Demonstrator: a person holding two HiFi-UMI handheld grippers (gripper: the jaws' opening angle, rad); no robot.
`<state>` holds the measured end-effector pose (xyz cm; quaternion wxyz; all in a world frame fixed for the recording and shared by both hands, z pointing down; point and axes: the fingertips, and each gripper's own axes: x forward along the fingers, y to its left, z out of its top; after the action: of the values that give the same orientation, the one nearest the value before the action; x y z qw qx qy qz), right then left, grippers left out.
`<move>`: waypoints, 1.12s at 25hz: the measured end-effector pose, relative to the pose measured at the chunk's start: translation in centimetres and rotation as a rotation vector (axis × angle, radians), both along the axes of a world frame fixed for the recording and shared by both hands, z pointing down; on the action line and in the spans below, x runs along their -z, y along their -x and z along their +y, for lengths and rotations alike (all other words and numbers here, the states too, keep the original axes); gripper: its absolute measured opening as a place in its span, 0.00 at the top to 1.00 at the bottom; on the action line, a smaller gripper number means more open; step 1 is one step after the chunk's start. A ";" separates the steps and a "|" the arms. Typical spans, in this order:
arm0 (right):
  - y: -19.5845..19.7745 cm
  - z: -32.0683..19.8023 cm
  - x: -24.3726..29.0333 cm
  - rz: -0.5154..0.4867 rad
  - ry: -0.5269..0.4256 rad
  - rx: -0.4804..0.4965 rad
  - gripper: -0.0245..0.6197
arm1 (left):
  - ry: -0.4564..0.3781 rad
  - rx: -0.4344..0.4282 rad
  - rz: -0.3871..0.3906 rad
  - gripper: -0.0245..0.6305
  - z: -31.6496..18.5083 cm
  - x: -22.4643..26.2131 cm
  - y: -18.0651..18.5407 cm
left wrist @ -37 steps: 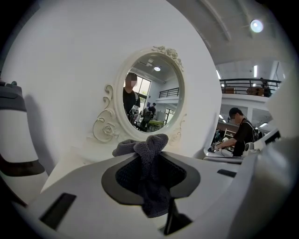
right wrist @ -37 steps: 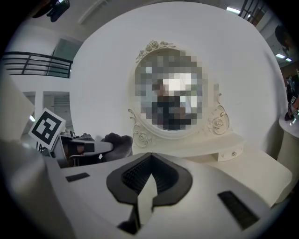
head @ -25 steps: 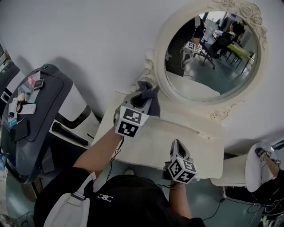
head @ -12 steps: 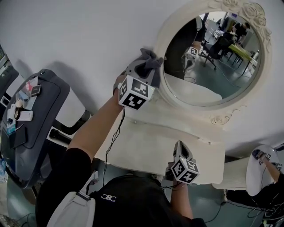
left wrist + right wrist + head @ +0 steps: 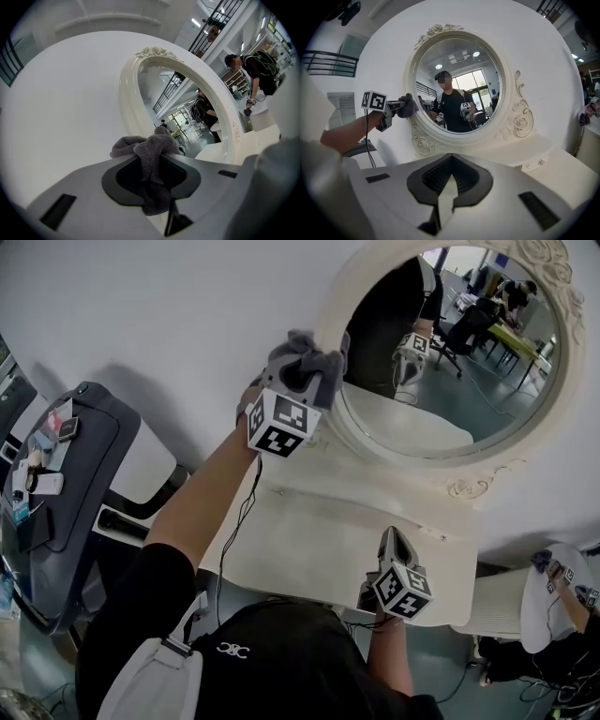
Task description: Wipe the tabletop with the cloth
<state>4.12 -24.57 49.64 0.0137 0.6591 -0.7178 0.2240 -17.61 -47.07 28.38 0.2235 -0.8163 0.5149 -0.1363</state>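
A crumpled grey cloth (image 5: pixel 314 357) is pinched in my left gripper (image 5: pixel 298 373), which is raised off the cream tabletop (image 5: pixel 309 535). The cloth sits against the left side of the oval mirror's frame (image 5: pixel 330 329). In the left gripper view the cloth (image 5: pixel 151 161) bulges out between the shut jaws, with the frame (image 5: pixel 129 101) just beyond it. My right gripper (image 5: pixel 391 547) hovers low over the table's front right part, jaws together and nothing in them. In the right gripper view, past that gripper (image 5: pixel 450 164), the cloth (image 5: pixel 408 106) touches the frame.
The carved mirror (image 5: pixel 450 343) stands on the back of the table against a white wall. A dark grey padded seat (image 5: pixel 70 493) with small items on it is at the left. A white round stool (image 5: pixel 542 601) and another person's hand are at the far right.
My left gripper has lifted the cloth from just above the table's back edge up to the mirror frame's left side. The right gripper has hardly moved.
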 end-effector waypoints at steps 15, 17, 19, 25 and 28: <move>1.6 1.2 -1.2 -0.006 0.026 -0.005 0.95 | 0.230 -0.003 -0.128 0.81 0.0 -12.1 0.3; 1.4 1.6 -1.2 -0.003 0.027 -0.017 0.95 | 0.308 0.009 -0.092 0.81 -0.5 -14.4 0.9; 1.1 2.1 -1.2 0.000 0.031 -0.030 0.95 | 0.372 0.027 -0.037 0.81 -1.1 -16.0 1.8; 0.1 3.3 -1.2 0.017 0.045 -0.062 0.95 | 0.463 0.085 0.022 0.81 -1.7 -19.5 4.5; -0.2 3.7 -1.1 0.026 0.049 -0.065 0.95 | 0.493 0.093 0.039 0.81 -1.3 -21.1 4.7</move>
<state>4.28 -20.87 50.72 0.0319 0.6843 -0.6901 0.2335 -22.33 -48.40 49.52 0.0012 -0.8242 0.5072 -0.2519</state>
